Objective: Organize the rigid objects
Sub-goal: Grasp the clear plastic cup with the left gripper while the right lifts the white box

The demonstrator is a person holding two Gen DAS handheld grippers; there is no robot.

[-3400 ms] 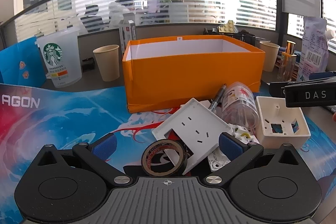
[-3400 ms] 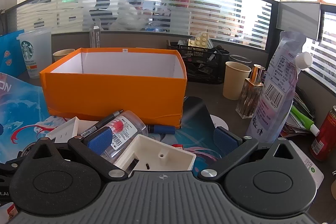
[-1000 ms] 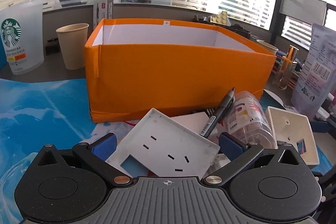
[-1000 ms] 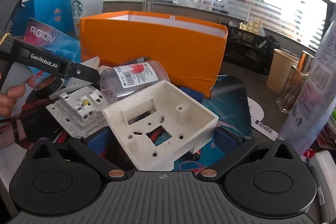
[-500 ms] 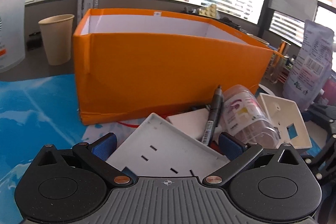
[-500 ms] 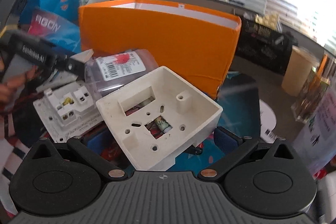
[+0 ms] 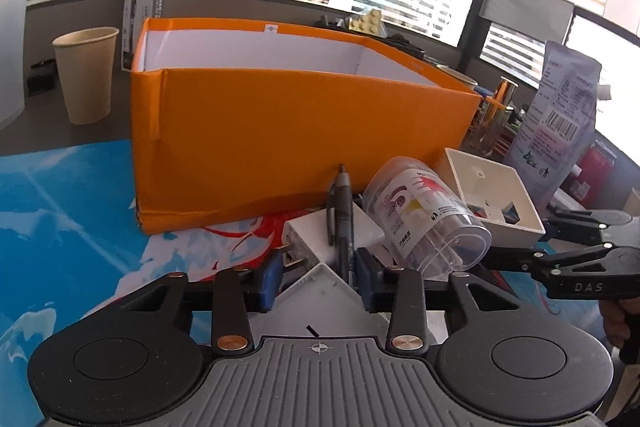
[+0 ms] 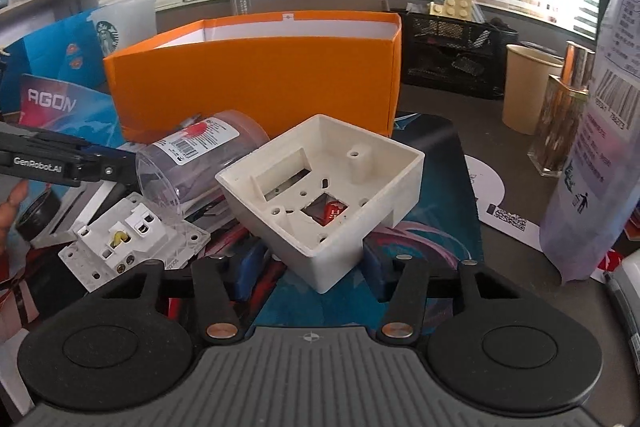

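An open orange box (image 7: 300, 131) stands behind a pile of parts. My left gripper (image 7: 318, 277) is closing, its blue pads touching the corner of a white socket plate (image 7: 320, 287). A black pen (image 7: 342, 211) lies over that plate, beside a white plug block (image 7: 304, 231) and a clear jar (image 7: 424, 223) on its side. My right gripper (image 8: 310, 273) is closing too, with its pads against the near corner of a white junction box (image 8: 332, 187), which sits tilted. A switch module (image 8: 120, 239) lies to its left.
A paper cup (image 7: 86, 75) stands left of the orange box (image 8: 256, 83). To the right are another cup (image 8: 528, 87), a glass perfume bottle (image 8: 560, 123), a tall pouch (image 8: 600, 107) and a black mesh organizer (image 8: 452, 43). A tape roll (image 8: 36, 211) lies far left.
Both pairs of jaws came in from wide open: the left onto the socket plate's corner, the right onto the junction box. Both views tipped slightly.
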